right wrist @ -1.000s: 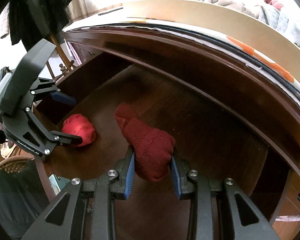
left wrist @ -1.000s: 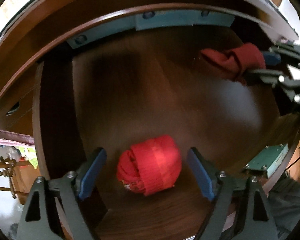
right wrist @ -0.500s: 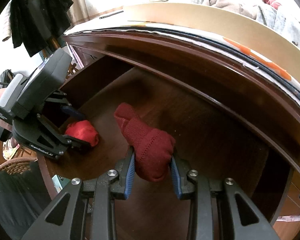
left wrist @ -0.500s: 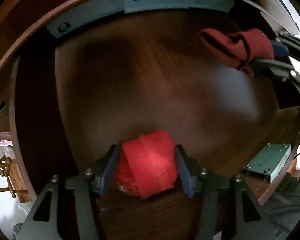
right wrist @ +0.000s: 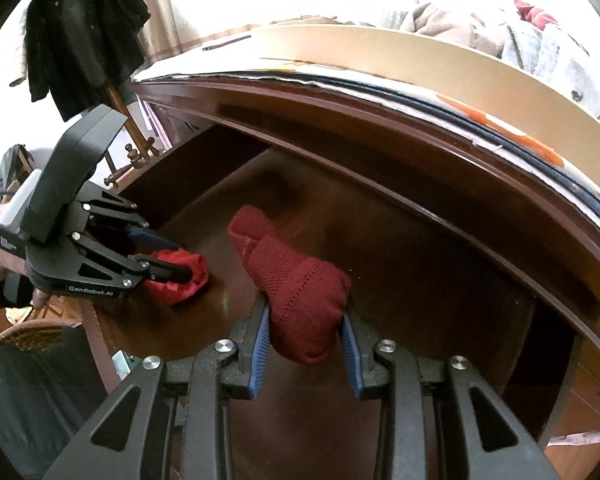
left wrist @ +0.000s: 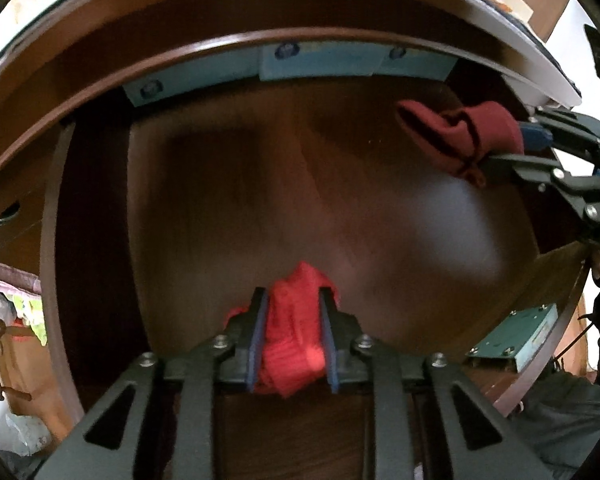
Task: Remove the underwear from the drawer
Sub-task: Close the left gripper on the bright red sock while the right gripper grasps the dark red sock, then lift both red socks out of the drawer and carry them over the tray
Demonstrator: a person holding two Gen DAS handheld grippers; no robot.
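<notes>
My left gripper (left wrist: 293, 312) is shut on a bright red rolled underwear (left wrist: 294, 332), squeezed between its blue pads inside the open wooden drawer (left wrist: 220, 200). In the right wrist view the left gripper (right wrist: 172, 258) clamps the same bright red bundle (right wrist: 180, 280) low at the drawer's left end. My right gripper (right wrist: 304, 332) is shut on a dark red knitted underwear roll (right wrist: 296, 284) and holds it above the drawer floor. It shows at the right of the left wrist view (left wrist: 460, 136).
The drawer floor (right wrist: 400, 272) is dark wood with side walls around it. A desk top (right wrist: 420, 64) with a beige board overhangs the drawer's back. A blue-grey rail (left wrist: 320, 60) lines the far wall. A dark jacket (right wrist: 80, 32) hangs at the left.
My left gripper has closed from wide open onto the bright red roll and squeezed it narrow. The right gripper has kept its hold on the dark red roll, nearly still.
</notes>
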